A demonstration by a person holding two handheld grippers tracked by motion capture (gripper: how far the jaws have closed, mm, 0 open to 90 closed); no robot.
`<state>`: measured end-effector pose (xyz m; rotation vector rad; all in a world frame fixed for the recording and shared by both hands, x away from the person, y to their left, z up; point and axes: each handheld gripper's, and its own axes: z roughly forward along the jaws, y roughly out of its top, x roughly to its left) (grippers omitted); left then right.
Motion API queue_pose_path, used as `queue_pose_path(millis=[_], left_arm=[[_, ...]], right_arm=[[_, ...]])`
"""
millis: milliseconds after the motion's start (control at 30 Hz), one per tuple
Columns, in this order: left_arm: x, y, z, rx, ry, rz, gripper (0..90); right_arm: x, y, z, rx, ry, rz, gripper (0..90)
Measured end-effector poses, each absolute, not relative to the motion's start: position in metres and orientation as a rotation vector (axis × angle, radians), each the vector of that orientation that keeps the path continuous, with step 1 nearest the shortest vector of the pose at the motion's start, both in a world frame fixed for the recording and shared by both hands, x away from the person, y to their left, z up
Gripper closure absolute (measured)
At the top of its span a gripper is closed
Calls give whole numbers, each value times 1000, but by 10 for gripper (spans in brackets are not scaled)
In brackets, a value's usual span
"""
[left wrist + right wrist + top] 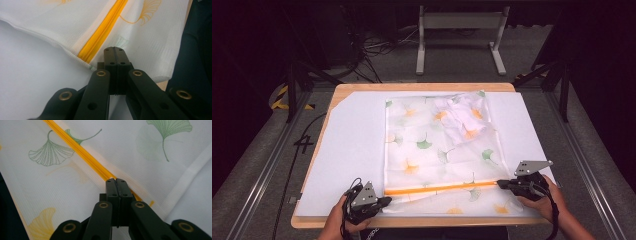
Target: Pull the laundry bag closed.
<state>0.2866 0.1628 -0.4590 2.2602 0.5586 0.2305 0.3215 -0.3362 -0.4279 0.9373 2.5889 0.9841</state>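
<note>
A white mesh bag (432,145) printed with green and orange ginkgo leaves lies flat on a white sheet. An orange zipper (442,188) runs across its near end. A crumpled white garment (459,117) shows through the mesh at the far right corner. My left gripper (388,201) is shut at the zipper's left end, its tips (114,48) pinching the bag's fabric beside the zipper (102,32). My right gripper (500,184) is shut at the zipper's right end. Its tips (116,180) sit right on the zipper (82,152) and hide any pull.
The white sheet (352,150) covers most of the wooden table (422,87). A dark floor with cables, black tripod legs and a grey metal frame (459,20) lie beyond the far edge. The table's near edge runs just under both hands.
</note>
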Motion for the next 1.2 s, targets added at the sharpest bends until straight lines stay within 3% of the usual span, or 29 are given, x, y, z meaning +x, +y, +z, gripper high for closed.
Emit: queue_pose_path(millis=[1200], left_arm=[[287,163,-459,2257,556,222,900]], right_arm=[[318,-363,-428,1016,2525,997,900]])
